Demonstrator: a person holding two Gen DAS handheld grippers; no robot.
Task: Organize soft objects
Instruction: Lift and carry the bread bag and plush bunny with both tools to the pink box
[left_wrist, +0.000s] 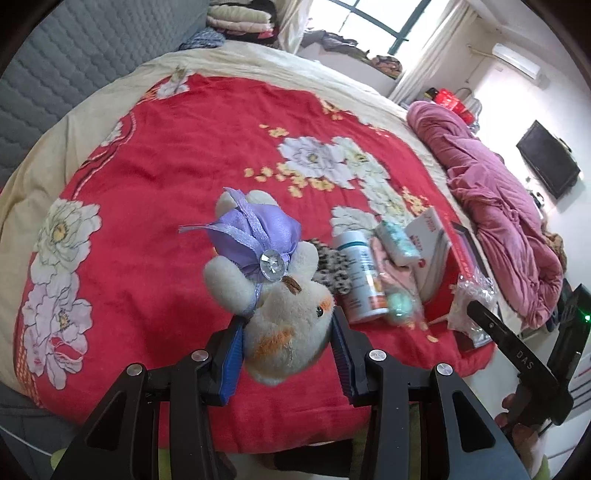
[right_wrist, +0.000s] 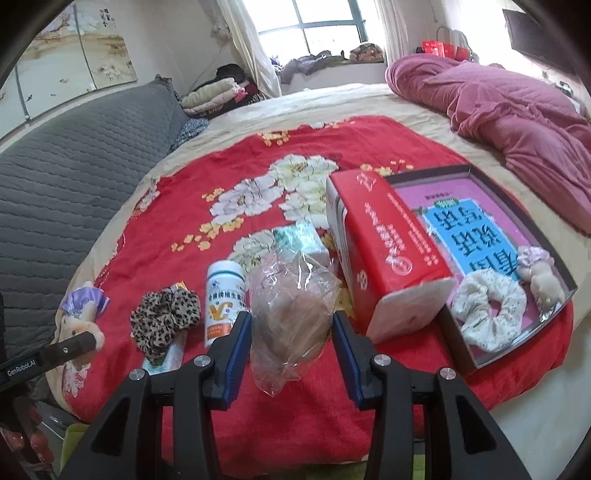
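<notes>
Left gripper (left_wrist: 288, 354) clamps a plush rabbit (left_wrist: 273, 295) over the red flowered blanket (left_wrist: 155, 192); right gripper (right_wrist: 291, 350) closes on a clear plastic bag (right_wrist: 291, 310).

"GenRobot.AI" reads on the left tool's body in the right view, and "DAS" on the right tool's arm in the left view; the red box (right_wrist: 384, 240) and the tray's blue card carry Chinese print too distorted to read. The rabbit is cream with orange patches, a lilac satin dress and a large clear gem; its head sits between the blue pads, body running away up-left. The bag, holding something beige, stands between the right pads, which touch its sides. Beside it lie a leopard scrunchie (right_wrist: 164, 317) and a white bottle (right_wrist: 223, 302); a cream scrunchie (right_wrist: 491, 314) lies in the tray (right_wrist: 491, 363).
</notes>
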